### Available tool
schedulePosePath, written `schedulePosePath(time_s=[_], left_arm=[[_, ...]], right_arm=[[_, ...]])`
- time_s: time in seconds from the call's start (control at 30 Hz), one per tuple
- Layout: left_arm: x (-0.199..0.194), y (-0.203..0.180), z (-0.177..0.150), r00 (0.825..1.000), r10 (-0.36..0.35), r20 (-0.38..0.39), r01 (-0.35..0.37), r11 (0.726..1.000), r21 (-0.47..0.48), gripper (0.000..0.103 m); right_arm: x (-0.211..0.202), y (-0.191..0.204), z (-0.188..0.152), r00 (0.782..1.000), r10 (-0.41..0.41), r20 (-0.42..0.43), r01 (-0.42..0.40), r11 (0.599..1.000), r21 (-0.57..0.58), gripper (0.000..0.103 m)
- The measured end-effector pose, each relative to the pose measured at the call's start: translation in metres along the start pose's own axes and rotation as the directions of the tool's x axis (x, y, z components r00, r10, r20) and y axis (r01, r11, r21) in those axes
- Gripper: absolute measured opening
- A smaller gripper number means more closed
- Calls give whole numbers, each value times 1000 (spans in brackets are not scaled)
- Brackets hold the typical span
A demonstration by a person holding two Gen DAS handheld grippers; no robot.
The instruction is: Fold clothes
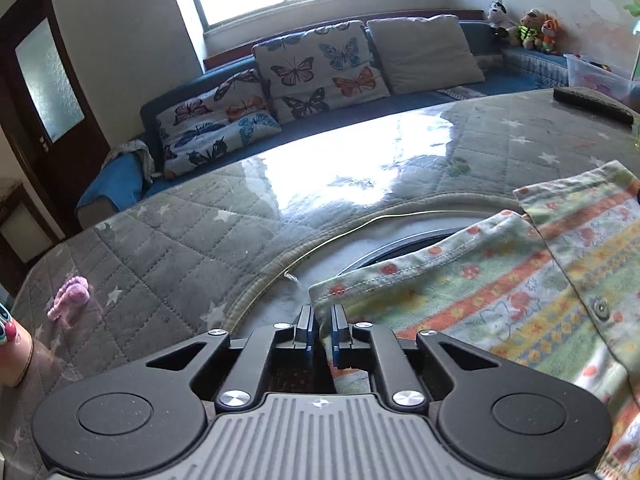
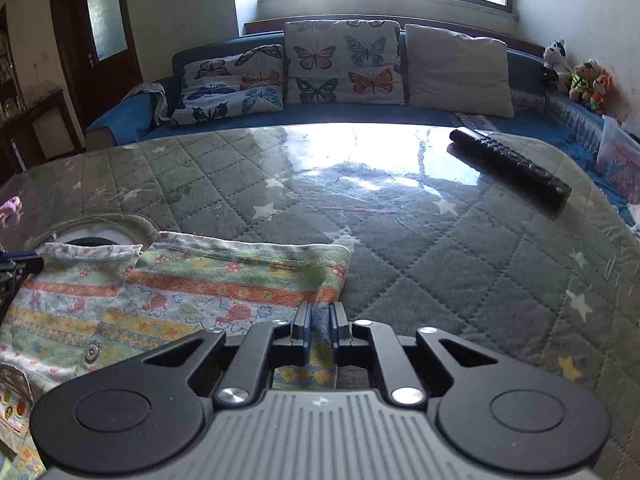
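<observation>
Quilted table (image 2: 440, 248): one garment (image 2: 192, 292). Left gripper (image 1: 322, 320) pinches its left edge, right gripper (image 2: 320, 318) its right edge; both clamped.

Garment (image 2: 192, 284): soft matt printed cotton knit, stitched hems, metal snap (image 2: 91, 353). Beneath it, quilted table cover (image 2: 440, 264) in grey fuzzy cloth under a glossy clear film with window glare. Gripper bodies (image 1: 320, 412): matt black plastic, shiny metal pins. Remote (image 2: 510, 168) beyond the garment: black semi-gloss plastic.
</observation>
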State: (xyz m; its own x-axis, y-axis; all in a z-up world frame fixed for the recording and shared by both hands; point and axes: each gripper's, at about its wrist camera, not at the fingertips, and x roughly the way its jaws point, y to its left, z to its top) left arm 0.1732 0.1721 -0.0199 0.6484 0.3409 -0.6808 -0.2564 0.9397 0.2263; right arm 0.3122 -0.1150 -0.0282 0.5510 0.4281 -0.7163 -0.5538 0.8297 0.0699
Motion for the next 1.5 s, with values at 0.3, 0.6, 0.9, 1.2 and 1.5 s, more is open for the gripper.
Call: schedulePosePath(time_s=[0.3, 0.6, 0.9, 1.2, 1.5], left_arm=[[-50, -16, -21, 996, -88, 20, 87, 995, 57, 13], [-102, -64, -57, 974, -223, 33, 216, 965, 151, 13], [-135, -100, -90, 940, -338, 44, 320, 919, 231, 13], [-144, -99, -100, 904, -426, 26, 415, 892, 179, 12], [-169, -76, -102, 903, -422, 83, 409, 902, 137, 19]], right_arm=[[-56, 40, -27, 993, 119, -14, -120, 984, -133, 15], [-115, 87, -76, 964, 254, -75, -264, 935, -236, 22], [-174, 116, -121, 939, 327, -103, -343, 880, -328, 26], [-183, 148, -154, 926, 355, -129, -376, 831, -410, 33], [-173, 148, -162, 938, 324, -120, -345, 855, -388, 7]])
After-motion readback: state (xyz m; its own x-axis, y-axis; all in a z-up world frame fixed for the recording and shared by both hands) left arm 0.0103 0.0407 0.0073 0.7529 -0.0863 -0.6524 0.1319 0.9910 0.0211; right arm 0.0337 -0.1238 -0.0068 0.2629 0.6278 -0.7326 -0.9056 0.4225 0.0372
